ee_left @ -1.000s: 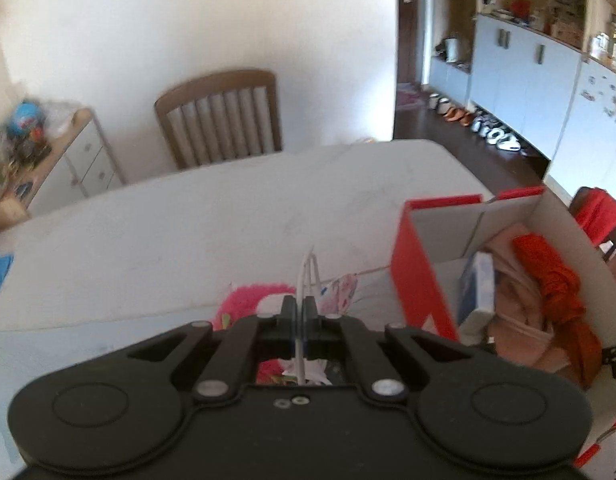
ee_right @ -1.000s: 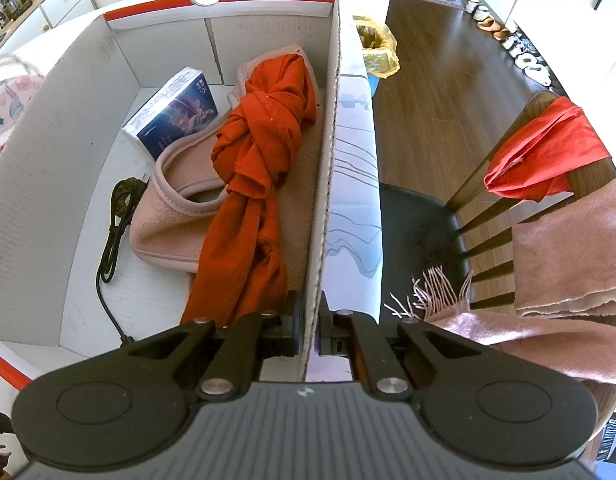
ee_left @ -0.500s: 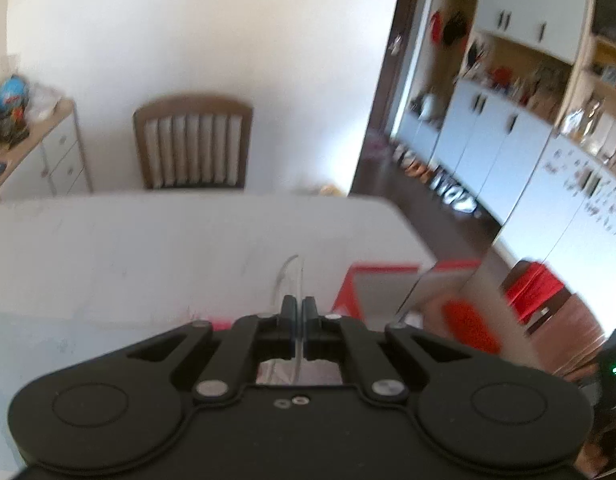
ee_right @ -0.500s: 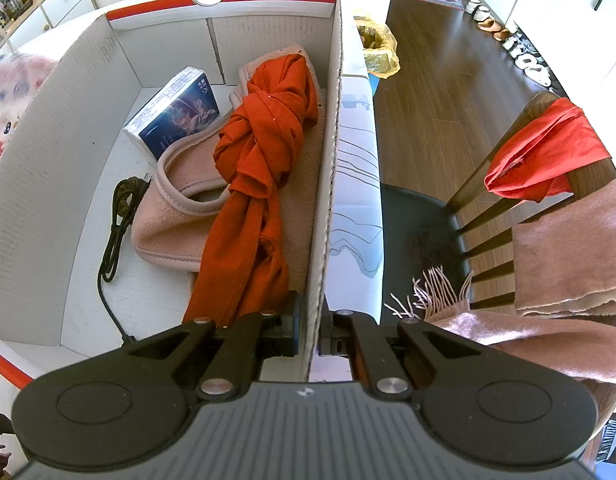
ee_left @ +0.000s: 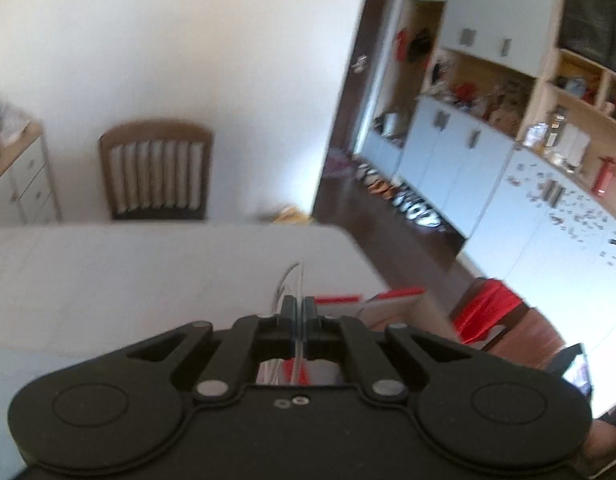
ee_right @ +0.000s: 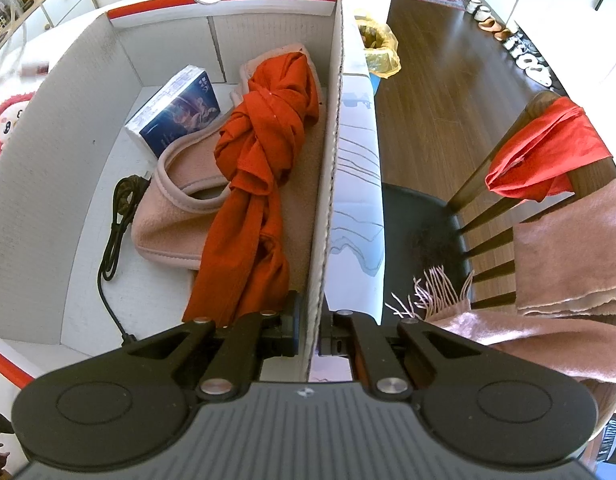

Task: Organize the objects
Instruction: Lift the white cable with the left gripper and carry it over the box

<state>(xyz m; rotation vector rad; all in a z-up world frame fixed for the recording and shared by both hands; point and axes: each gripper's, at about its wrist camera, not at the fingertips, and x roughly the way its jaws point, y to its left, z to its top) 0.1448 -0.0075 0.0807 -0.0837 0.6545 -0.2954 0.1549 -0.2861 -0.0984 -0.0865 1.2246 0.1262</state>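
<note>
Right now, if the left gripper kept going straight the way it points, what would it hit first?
Probably the white table ahead of the left gripper, which is shut on a thin clear strip. The blurred picture leaves depth unclear.

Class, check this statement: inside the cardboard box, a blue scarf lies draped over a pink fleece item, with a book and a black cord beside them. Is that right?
Not quite. The scarf is orange-red, not blue, as the right wrist view shows. The rest holds: inside the cardboard box it lies draped over the pink fleece item, with the book and black cord beside them.
</note>
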